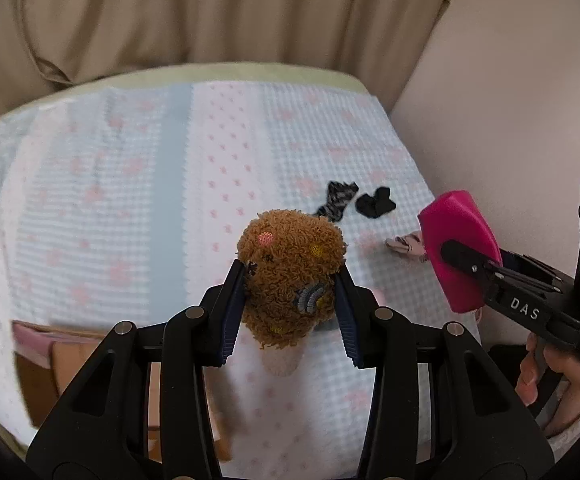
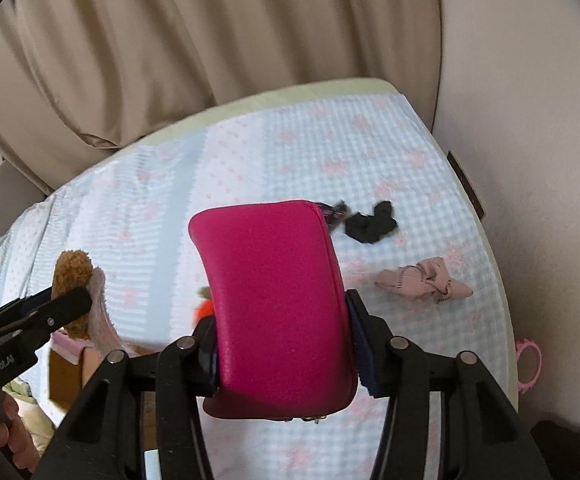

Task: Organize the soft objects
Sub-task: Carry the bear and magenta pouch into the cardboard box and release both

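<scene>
Above the blue-and-pink checked quilted bedspread [image 1: 109, 200], the left gripper [image 1: 290, 304] is pinching a curly brown terry plush toy [image 1: 290, 276] (its lower end blurred), while the right gripper [image 2: 281, 344] is clamping a smooth magenta rounded pouch [image 2: 277, 300], hiding an orange scrap.

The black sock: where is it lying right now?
The black sock lies loose on the checked bedspread toward the wall side, beside the grey patterned sock and farther from the camera than the crumpled pink garment.

Bedspread [image 1: 109, 200] lies open on the left; black sock [image 1: 374, 202] and pink cloth [image 2: 424, 278] clutter the right.
</scene>
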`<action>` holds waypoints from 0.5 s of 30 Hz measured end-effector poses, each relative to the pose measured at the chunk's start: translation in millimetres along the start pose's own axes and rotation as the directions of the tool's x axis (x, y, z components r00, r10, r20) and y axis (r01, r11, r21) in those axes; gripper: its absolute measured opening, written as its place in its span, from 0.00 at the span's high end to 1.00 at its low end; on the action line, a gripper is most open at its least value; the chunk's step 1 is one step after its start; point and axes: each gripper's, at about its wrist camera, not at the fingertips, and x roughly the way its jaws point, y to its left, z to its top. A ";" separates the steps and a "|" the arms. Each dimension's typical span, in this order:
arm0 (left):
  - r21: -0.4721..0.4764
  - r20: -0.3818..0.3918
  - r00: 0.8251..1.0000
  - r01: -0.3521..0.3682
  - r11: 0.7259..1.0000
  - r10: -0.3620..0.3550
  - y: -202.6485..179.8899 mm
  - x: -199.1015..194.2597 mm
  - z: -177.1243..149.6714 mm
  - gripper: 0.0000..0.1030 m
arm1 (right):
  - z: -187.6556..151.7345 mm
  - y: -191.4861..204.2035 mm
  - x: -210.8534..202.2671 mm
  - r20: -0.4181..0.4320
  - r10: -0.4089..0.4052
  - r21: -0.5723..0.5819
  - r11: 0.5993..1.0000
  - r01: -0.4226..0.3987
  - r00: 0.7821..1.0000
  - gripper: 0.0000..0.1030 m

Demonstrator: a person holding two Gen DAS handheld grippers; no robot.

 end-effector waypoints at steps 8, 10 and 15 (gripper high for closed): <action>-0.005 0.063 0.998 0.005 1.000 -0.005 75.2 -85.7 -5.2 0.63 | -16.7 90.5 -39.2 0.027 0.009 -0.035 0.999 -0.008 1.000 0.54; 0.000 0.064 0.998 -0.003 1.000 0.003 99.1 -99.1 -11.4 0.63 | -25.0 115.7 -41.8 0.020 0.017 -0.042 0.999 -0.016 1.000 0.54; -0.011 0.042 0.999 -0.011 1.000 0.012 156.6 -115.0 -31.8 0.63 | -46.9 177.3 -32.8 -0.012 0.036 -0.065 0.997 -0.037 0.999 0.54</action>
